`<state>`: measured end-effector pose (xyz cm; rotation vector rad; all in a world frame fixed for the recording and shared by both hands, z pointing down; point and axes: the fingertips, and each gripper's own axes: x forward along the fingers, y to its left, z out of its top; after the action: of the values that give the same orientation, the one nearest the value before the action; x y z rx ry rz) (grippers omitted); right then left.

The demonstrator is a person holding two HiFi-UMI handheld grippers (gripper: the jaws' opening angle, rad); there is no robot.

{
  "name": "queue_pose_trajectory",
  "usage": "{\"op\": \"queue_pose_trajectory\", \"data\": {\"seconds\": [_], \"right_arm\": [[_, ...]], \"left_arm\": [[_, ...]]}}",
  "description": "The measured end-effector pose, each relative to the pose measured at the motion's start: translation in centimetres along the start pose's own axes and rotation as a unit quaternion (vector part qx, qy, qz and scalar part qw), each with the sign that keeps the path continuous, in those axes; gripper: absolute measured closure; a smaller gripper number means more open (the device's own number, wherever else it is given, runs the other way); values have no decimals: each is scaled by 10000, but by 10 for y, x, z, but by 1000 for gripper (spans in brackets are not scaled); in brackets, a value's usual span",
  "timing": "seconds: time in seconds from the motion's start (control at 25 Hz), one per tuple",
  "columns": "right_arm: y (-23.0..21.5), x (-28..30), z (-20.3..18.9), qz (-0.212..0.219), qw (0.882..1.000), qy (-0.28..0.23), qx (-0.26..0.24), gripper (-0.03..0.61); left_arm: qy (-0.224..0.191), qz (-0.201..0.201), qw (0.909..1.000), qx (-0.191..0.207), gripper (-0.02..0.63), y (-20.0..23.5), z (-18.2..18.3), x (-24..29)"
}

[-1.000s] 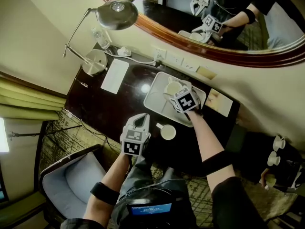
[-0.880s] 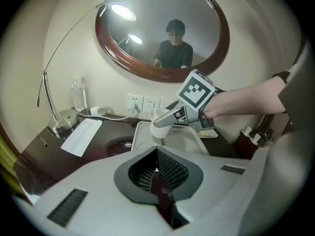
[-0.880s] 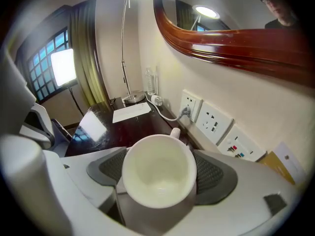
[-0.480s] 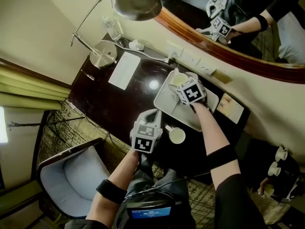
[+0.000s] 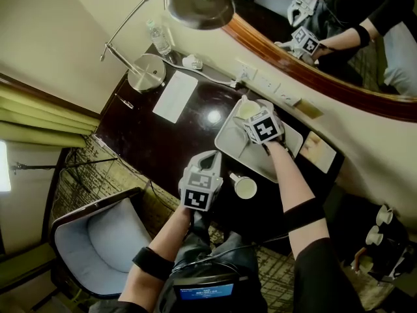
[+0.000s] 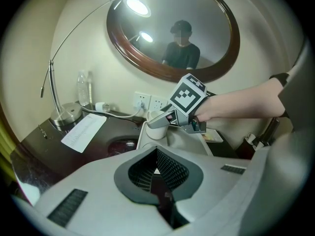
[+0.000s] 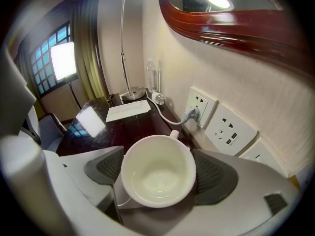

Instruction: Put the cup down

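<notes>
Dark glossy desk (image 5: pixel 163 142) against a cream wall, with an oval mirror (image 6: pixel 172 28) hanging above it. The head view gives the whole layout. There is a lamp (image 5: pixel 199 4) at 11 o'clock, a water bottle (image 5: pixel 158 39) by its base and a sheet of paper (image 5: pixel 175 96). A pale tray (image 5: pixel 231 145) sits at 1 o'clock from the left gripper (image 5: pixel 206 158). A second cup (image 5: pixel 245 187) stands on the bare desk at 3 o'clock of that gripper, just beside it, and neither gripper view shows it.

Only the right gripper view catches the lit window (image 7: pixel 61 60) at 10 o'clock and the wall sockets (image 7: pixel 202 104) at 2 o'clock, one with a plug in it. The left gripper view looks across at the right gripper (image 6: pixel 160 121), whose arm reaches in from 3 o'clock. From above, that gripper's marker cube covers much of the cup it works on.

Right gripper: the jaws are spread wide and have just been opening further. The white cup (image 7: pixel 157 170) stands upright between them on the tray's far corner, handle at 12 o'clock toward the wall. The pads flank it closely but are not clamping it.

Left gripper: the jaws are pressed together with nothing between them, hovering over the desk's near edge.
</notes>
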<state>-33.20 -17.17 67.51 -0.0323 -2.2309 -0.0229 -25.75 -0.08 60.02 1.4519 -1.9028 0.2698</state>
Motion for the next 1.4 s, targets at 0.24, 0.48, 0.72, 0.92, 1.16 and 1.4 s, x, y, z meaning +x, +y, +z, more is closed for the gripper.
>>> {"op": "queue_pose_trajectory", "data": {"seconds": [0.24,0.48,0.72,0.92,1.16,1.4], "right_arm": [[3,-11,11,-16,9998,-204,75,97],[4,-46,18,-136,9991,-383,101,104],[8,-112,12,-290,9965,-732,269,196],[28,-169,-17,-254,9962,-785,285,372],[48,-223,-60,-411,9947,-854,392,550],[87,-253,-113,-170,9954,-766,555,577]], "left_arm": [[5,44,10000,-47,613,0,-3,-5],[-58,33,10000,-18,613,-12,-3,-19],[-93,51,9999,118,613,-24,-10,-46],[-188,145,9995,229,613,-35,-14,-72],[-315,162,9984,448,613,-56,-11,-91],[-310,203,9986,371,613,-80,-19,-110]]}}
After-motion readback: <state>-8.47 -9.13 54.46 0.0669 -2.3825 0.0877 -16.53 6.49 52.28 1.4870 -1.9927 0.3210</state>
